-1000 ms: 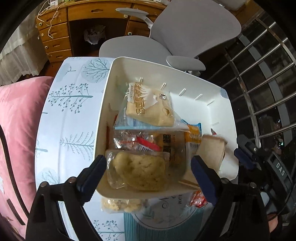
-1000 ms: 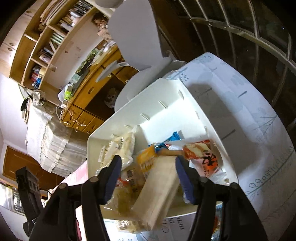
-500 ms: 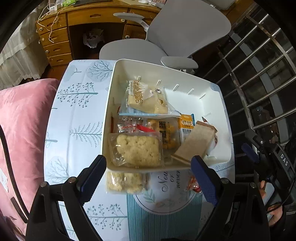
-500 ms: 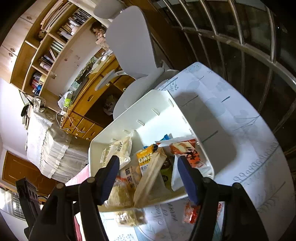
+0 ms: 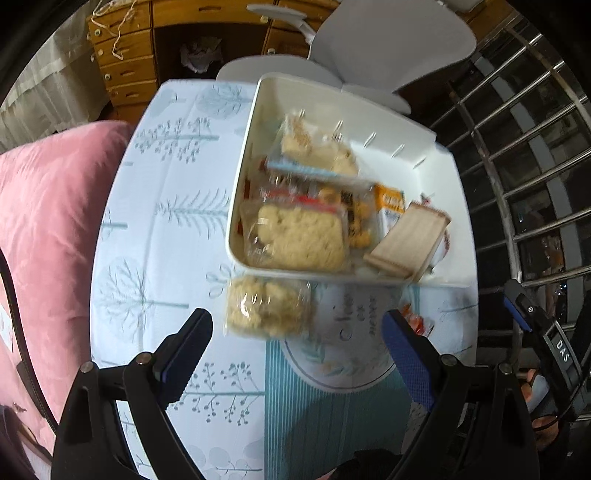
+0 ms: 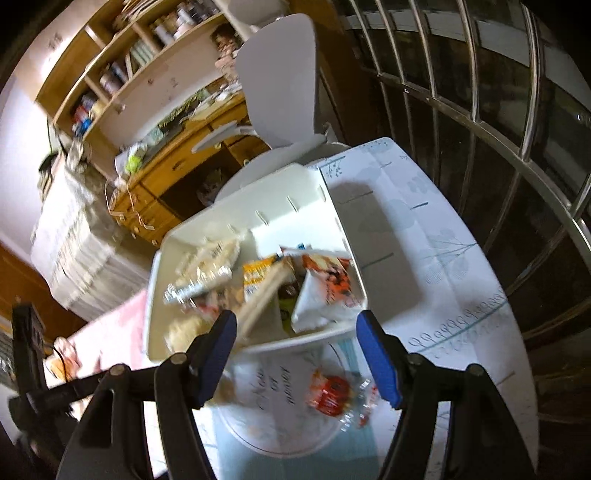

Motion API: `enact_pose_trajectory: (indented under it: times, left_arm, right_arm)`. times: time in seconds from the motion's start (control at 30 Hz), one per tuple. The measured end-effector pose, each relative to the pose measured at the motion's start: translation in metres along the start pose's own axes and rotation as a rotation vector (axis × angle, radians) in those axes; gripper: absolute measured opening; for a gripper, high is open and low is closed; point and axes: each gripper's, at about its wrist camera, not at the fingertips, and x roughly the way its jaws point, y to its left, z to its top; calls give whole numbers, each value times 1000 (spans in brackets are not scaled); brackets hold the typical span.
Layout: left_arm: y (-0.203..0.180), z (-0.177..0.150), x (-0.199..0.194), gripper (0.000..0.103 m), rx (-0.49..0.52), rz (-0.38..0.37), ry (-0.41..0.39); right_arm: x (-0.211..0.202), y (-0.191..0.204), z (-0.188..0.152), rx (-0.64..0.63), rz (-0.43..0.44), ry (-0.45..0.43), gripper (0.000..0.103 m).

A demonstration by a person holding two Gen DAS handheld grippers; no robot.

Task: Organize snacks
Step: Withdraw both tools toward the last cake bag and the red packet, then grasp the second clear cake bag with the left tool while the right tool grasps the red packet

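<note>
A white bin [image 5: 436, 155] on the tree-print tablecloth holds several snack packets, with a beige wafer packet [image 5: 406, 240] leaning against its near right wall. A clear packet of crumbly rice cake [image 5: 266, 310] lies on the cloth just outside the bin's near wall. My left gripper [image 5: 295, 350] hangs above the cloth, open and empty, with the rice cake just ahead of its left finger. In the right wrist view the bin [image 6: 295, 195] sits ahead, and a small red packet [image 6: 332, 395] lies on the cloth under my right gripper [image 6: 295, 350], which is open and holds nothing.
A grey office chair [image 5: 388, 33] and a wooden desk with drawers [image 5: 125, 70] stand behind the table. A pink cushion [image 5: 48, 240] borders the table's left edge. Metal window bars [image 5: 528, 147] run close along the right side.
Both grippers have drawn back from the bin toward the table's near side. The beige wafer packet, earlier between my right fingers, now rests in the bin. The loose rice cake and red packet have come into view.
</note>
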Motion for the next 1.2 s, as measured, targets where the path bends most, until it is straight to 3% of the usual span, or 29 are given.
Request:
enact_pose_trajectory:
  times: [0.33, 0.47, 0.9, 1.2]
  left_arm:
    - [5, -18, 57, 92, 14, 51, 163]
    - [7, -18, 82, 92, 23, 77, 230]
    - [22, -8, 123, 94, -12, 124, 268]
    - [16, -1, 152, 98, 9, 143, 301]
  right_arm:
    - [16, 11, -49, -263, -69, -48, 67]
    - [31, 14, -65, -319, -73, -29, 67]
    - [88, 5, -95, -410, -154, 108, 67]
    - [102, 5, -96, -436, -158, 111, 67]
